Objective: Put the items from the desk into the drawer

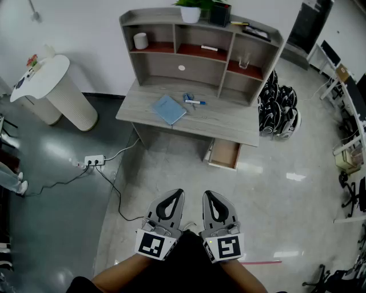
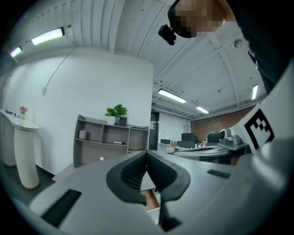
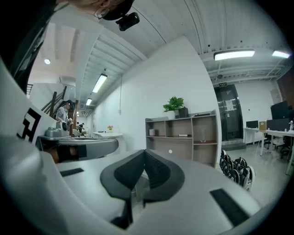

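Observation:
A grey desk (image 1: 229, 123) with a shelf hutch stands well ahead of me. On its top lie a blue notebook (image 1: 169, 109), a blue pen (image 1: 195, 102) and small blue scissors (image 1: 187, 97). Under the desk's right side a wooden drawer (image 1: 225, 154) is pulled open. My left gripper (image 1: 178, 192) and right gripper (image 1: 208, 194) are held side by side, level, close to my body and far from the desk. Both are shut with nothing between the jaws. In the left gripper view the left gripper (image 2: 147, 153) points at the desk; the right gripper (image 3: 145, 153) does likewise in its own view.
A white round pedestal table (image 1: 48, 86) stands at the left. A power strip (image 1: 94, 161) and its cable lie on the floor. Black-and-white bags (image 1: 278, 110) pile up right of the desk. The hutch holds a plant pot (image 1: 191, 12), a cup (image 1: 140, 40) and a glass (image 1: 244, 60).

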Demonstrator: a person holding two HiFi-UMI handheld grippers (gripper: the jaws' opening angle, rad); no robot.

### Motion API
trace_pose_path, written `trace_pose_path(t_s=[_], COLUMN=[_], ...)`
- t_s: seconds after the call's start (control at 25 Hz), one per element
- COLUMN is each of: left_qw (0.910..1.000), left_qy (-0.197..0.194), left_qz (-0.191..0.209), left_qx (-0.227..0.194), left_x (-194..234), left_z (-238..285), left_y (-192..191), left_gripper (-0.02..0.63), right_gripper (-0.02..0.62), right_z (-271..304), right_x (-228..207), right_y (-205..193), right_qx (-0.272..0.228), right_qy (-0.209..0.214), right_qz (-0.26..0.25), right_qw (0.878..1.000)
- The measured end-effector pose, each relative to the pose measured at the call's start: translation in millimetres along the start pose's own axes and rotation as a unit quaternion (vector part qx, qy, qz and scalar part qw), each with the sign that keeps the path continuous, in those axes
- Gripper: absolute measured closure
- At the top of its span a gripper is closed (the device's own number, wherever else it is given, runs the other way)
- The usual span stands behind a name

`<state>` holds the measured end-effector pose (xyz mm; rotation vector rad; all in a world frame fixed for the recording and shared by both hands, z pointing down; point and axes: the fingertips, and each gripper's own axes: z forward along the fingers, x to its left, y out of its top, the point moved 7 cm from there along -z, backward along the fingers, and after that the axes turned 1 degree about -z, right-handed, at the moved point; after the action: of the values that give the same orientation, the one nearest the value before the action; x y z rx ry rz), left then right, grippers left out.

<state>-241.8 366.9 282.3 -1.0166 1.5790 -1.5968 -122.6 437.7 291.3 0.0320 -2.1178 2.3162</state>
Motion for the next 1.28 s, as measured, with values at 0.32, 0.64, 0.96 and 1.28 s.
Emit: trace_pose_path(t_s=[0.32,0.64,0.96,1.28], left_qw=[0.9996,0.9968,0.9964,0.9968], left_qy=[0.025,0.078,0.077,0.064], left_qz=[0.005,-0.004,-0.012,-0.024], left_qx=[0.013,0.021,0.033,0.041], left_x=[21,41,66,113], left_z=[-17,-28,-9,38], left_y=[-17,-25,-36,-46], left_gripper=[0.604,0.604,0.604,0.604], right_gripper=[0.577,0.577,0.575,0.575], right_z=[1,-7,13,71], right_x=[5,-8,-12,-25], right_y=[-9,-30,-36,-37], right_qx=[0.002,0.023,0.037,0.056], right_qy=[0.013,0.006,0.009,0.008], right_qz=[0.029,0.053,0.05,0.046], right_qw=[0.999,0.998,0.998,0.997])
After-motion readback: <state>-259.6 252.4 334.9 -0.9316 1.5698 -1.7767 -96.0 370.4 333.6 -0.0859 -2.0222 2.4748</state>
